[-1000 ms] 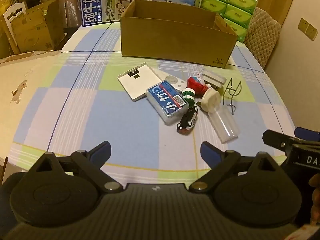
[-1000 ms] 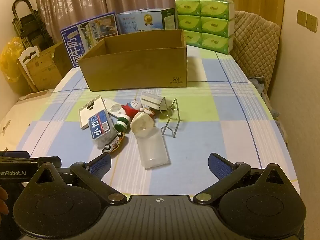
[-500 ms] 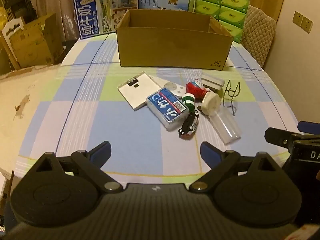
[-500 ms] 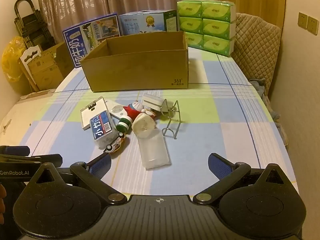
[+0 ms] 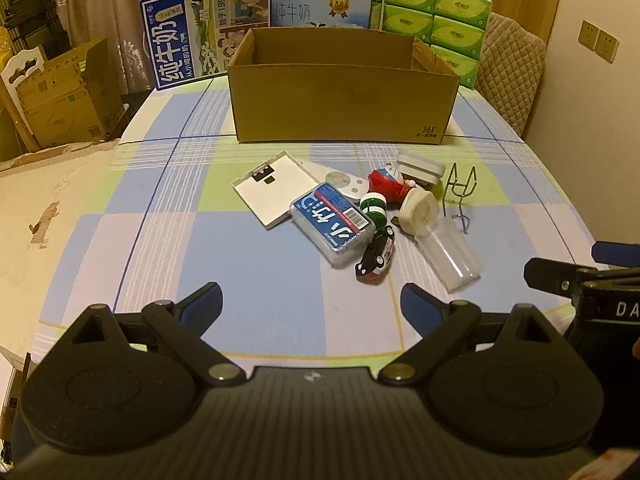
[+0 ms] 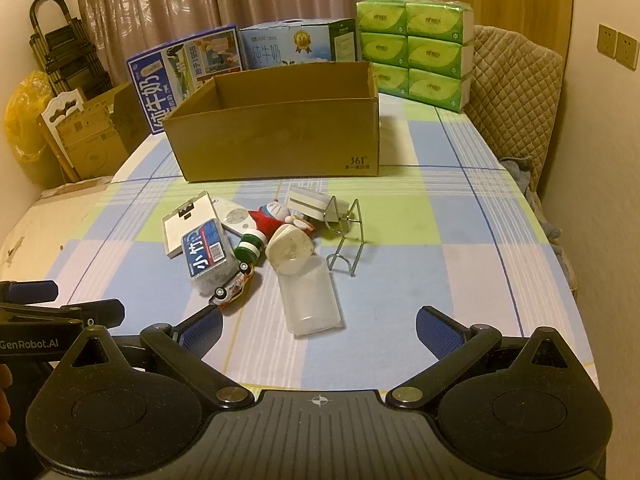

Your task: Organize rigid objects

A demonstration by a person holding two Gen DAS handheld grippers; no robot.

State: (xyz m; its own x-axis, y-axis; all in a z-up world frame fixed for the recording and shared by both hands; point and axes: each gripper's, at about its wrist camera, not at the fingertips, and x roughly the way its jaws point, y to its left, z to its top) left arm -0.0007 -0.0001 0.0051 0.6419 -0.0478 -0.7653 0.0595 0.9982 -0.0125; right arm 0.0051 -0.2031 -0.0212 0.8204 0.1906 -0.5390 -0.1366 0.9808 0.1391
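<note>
A pile of small rigid objects lies mid-table: a white flat case [image 5: 272,186], a blue-labelled clear box [image 5: 333,222], a toy car [image 5: 376,257], a clear plastic jar [image 5: 448,246] with a cream lid, a red and white figure [image 5: 389,182], a green and white cap [image 5: 373,206], a white block [image 5: 421,168] and a wire rack [image 5: 462,192]. An open cardboard box [image 5: 340,100] stands behind them. My left gripper [image 5: 311,300] is open and empty, short of the pile. My right gripper [image 6: 319,328] is open and empty, just short of the jar [image 6: 308,296].
Milk cartons [image 5: 204,28] and green tissue packs [image 5: 436,20] stand behind the box. A padded chair [image 6: 516,96] is at the far right. Cardboard boxes [image 5: 60,96] stand off the table's left. The checked tablecloth [image 5: 160,248] covers the table.
Both grippers have drawn back and risen slightly, so the pile and box sit a little farther off. Nothing on the table has moved.
</note>
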